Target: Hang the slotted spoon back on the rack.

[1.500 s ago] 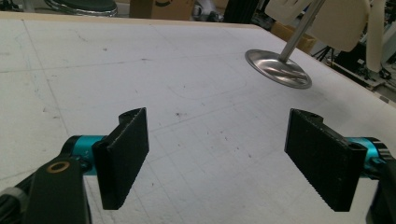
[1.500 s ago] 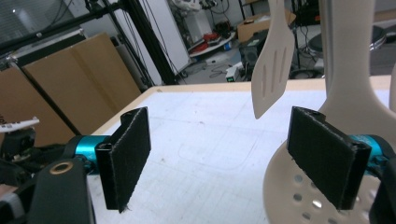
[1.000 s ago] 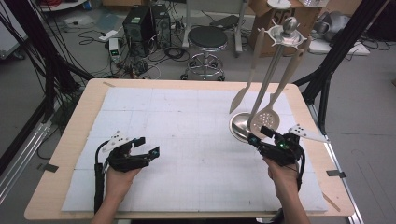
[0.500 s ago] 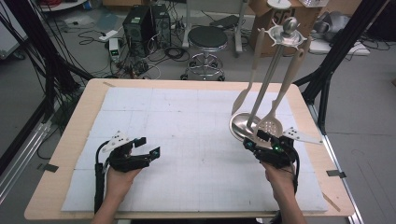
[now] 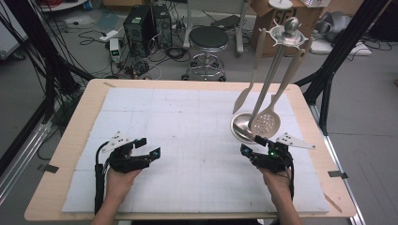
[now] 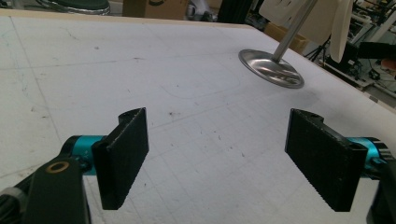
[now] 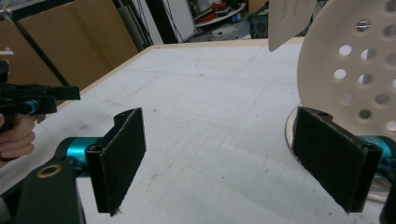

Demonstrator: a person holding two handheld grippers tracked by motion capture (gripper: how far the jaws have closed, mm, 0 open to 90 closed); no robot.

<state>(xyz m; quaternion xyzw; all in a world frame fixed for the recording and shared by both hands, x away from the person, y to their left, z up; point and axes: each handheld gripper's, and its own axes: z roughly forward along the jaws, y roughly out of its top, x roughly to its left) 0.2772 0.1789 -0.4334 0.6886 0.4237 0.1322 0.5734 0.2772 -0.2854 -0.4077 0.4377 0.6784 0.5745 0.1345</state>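
Approach under way: right claw [image 5: 253,146], jaws wide and empty, poised just beneath the perforated spoon [image 5: 265,123] hanging from the utensil rack [image 5: 290,29] at the tabletop's [image 5: 197,85] 2 o'clock, left claw [image 5: 149,147] agape, idle at 8; next, likely closing on the spoon.

In the right gripper view the slotted spoon [image 7: 351,70] is cut off by the top and right edges, so its handle is out of sight, and the right gripper [image 7: 238,161] has its far jaw in front of the spoon's lower rim and part of the stand base [image 7: 290,133]. The spatula [image 7: 289,19] shows just its blade tip at the top edge. In the left gripper view the stand's pole [image 6: 292,29] runs off the top edge.
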